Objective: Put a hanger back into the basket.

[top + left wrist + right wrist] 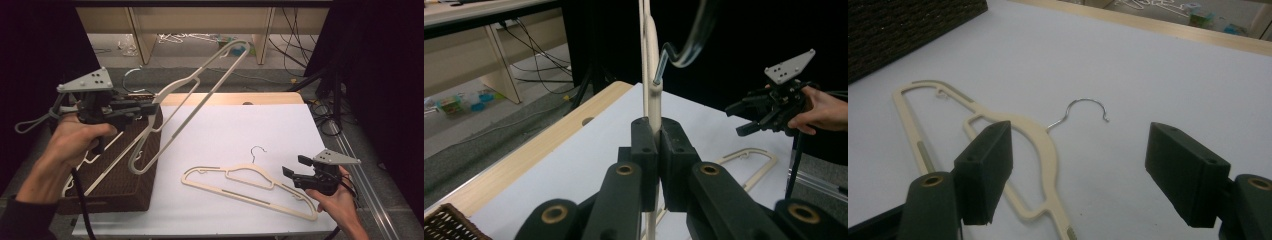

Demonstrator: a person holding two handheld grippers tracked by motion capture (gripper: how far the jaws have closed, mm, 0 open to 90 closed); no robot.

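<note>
My left gripper (150, 106) is shut on a cream plastic hanger (200, 82) near its metal hook (131, 75), holding it tilted in the air above the wicker basket (122, 182). In the left gripper view the jaws clamp the hanger's neck (654, 107), and its hook (684, 47) curves up behind. A second cream hanger (250, 187) lies flat on the white table sheet (240, 130), hook (257, 150) pointing away. My right gripper (292, 166) is open just right of it, low over the sheet. In the right gripper view that hanger (1035, 137) lies between and beyond the jaws.
The dark wicker basket at the left holds more pale hangers (95, 157). Its corner (913, 25) appears in the right gripper view. The wooden table edge (235, 98) runs along the back. Cables (325, 107) and wooden furniture legs (142, 35) stand beyond.
</note>
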